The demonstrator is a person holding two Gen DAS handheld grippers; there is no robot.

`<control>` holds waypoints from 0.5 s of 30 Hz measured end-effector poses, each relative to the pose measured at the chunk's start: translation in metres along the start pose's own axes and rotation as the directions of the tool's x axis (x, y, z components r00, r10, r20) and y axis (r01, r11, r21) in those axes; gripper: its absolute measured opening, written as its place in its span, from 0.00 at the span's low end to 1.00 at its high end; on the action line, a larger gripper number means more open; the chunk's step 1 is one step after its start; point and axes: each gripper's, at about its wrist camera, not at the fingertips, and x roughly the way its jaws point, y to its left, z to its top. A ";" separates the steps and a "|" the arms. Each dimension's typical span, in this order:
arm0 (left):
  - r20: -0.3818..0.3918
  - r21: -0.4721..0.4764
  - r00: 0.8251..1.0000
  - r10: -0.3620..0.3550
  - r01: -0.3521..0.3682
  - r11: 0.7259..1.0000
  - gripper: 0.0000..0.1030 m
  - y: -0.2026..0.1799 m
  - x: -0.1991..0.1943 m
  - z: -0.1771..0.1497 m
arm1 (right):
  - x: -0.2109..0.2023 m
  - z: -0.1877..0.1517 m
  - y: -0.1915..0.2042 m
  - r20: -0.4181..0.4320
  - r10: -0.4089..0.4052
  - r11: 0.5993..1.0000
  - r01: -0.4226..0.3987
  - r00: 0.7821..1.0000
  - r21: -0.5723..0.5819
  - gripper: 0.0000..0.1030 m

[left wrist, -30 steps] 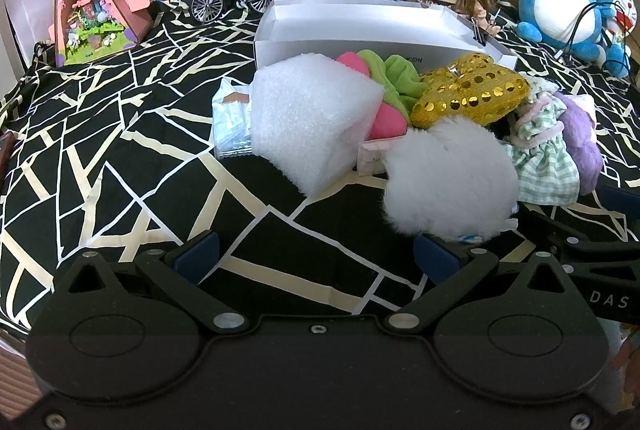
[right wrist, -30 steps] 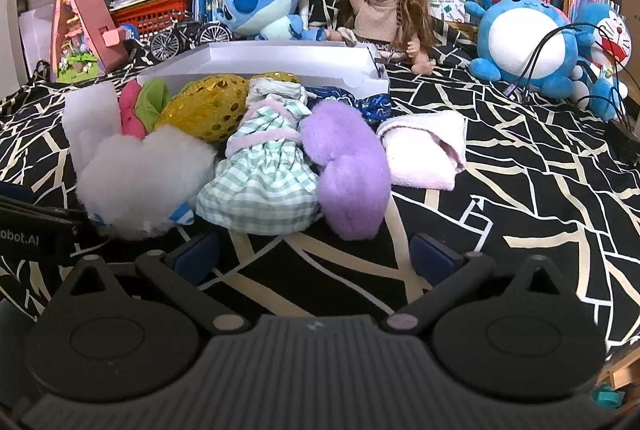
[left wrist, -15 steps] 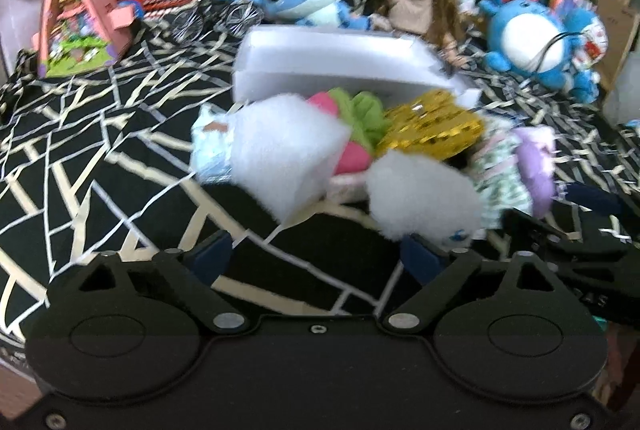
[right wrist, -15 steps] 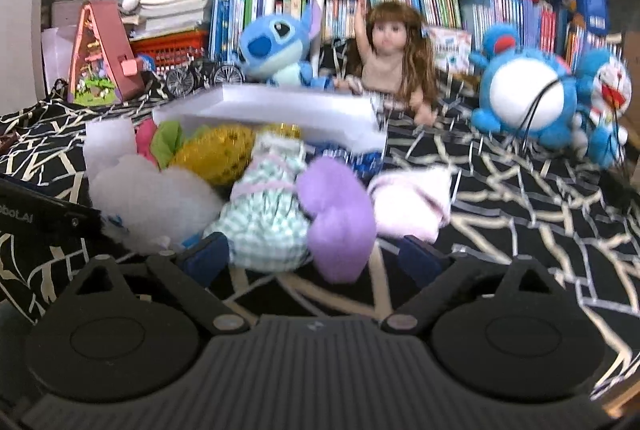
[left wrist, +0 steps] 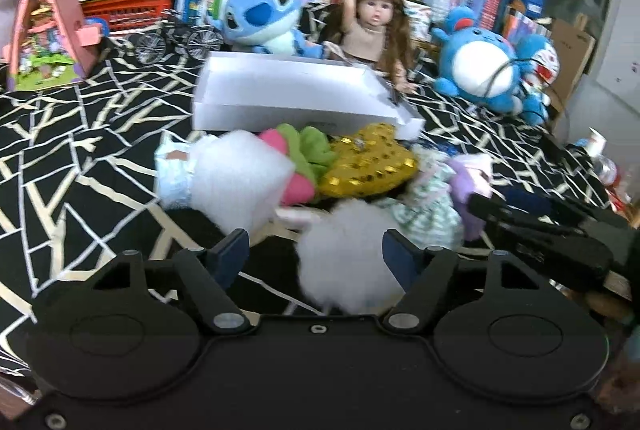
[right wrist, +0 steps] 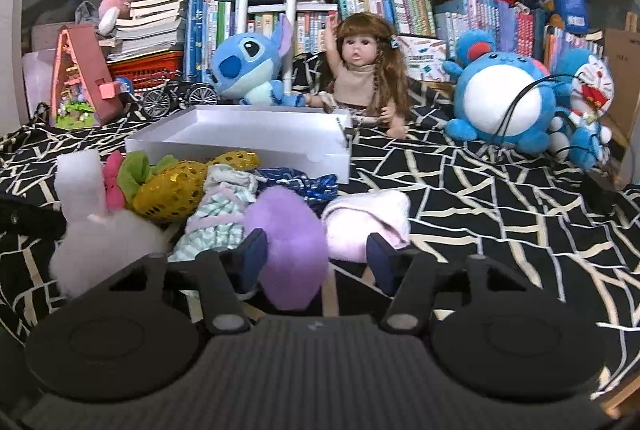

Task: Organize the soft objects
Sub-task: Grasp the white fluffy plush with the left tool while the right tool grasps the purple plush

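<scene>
A pile of soft things lies in front of an empty white box (left wrist: pixel 288 89) (right wrist: pixel 240 133). My left gripper (left wrist: pixel 316 254) is open around a white fluffy pom (left wrist: pixel 344 258). Beyond it lie a white foam block (left wrist: pixel 236 177), a pink and green plush (left wrist: pixel 304 157), a gold sequin heart (left wrist: pixel 368 161) and a checked doll dress (left wrist: pixel 428 201). My right gripper (right wrist: pixel 314 258) is open around a purple fluffy pom (right wrist: pixel 292 246); a folded pink cloth (right wrist: pixel 368 222) lies by its right finger. The dress (right wrist: pixel 220 222) and white pom (right wrist: pixel 104 246) lie to its left.
Behind the box sit a Stitch plush (right wrist: pixel 244 65), a doll (right wrist: pixel 360 69), round blue plushes (right wrist: pixel 504 97), a toy bicycle (right wrist: pixel 176 97) and a pink toy house (right wrist: pixel 80 77). Bookshelves stand at the back. The black patterned cloth (right wrist: pixel 480 197) covers the surface.
Both grippers moved forward and down into the pile. The white pom now sits between my left fingers and the purple pom between my right fingers. Both jaws have narrowed somewhat.
</scene>
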 end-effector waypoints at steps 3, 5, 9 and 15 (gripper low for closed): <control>-0.007 0.037 1.000 -0.026 0.027 0.999 0.71 -0.012 0.003 -0.006 | 0.005 -0.001 0.004 -0.003 0.010 1.000 -0.011 1.000 -0.020 0.57; -0.009 0.066 1.000 -0.024 0.025 0.997 0.71 -0.022 0.008 -0.009 | 0.011 -0.002 0.006 -0.012 0.018 0.999 -0.018 1.000 -0.032 0.57; -0.026 0.125 1.000 -0.003 0.006 0.992 0.71 -0.038 0.026 -0.017 | 0.021 -0.003 0.007 -0.029 0.039 0.999 -0.040 0.999 -0.025 0.57; 0.004 0.210 0.998 0.063 -0.062 0.976 0.74 -0.053 0.049 -0.021 | 0.035 0.000 0.003 -0.028 0.064 0.998 -0.064 0.998 -0.009 0.58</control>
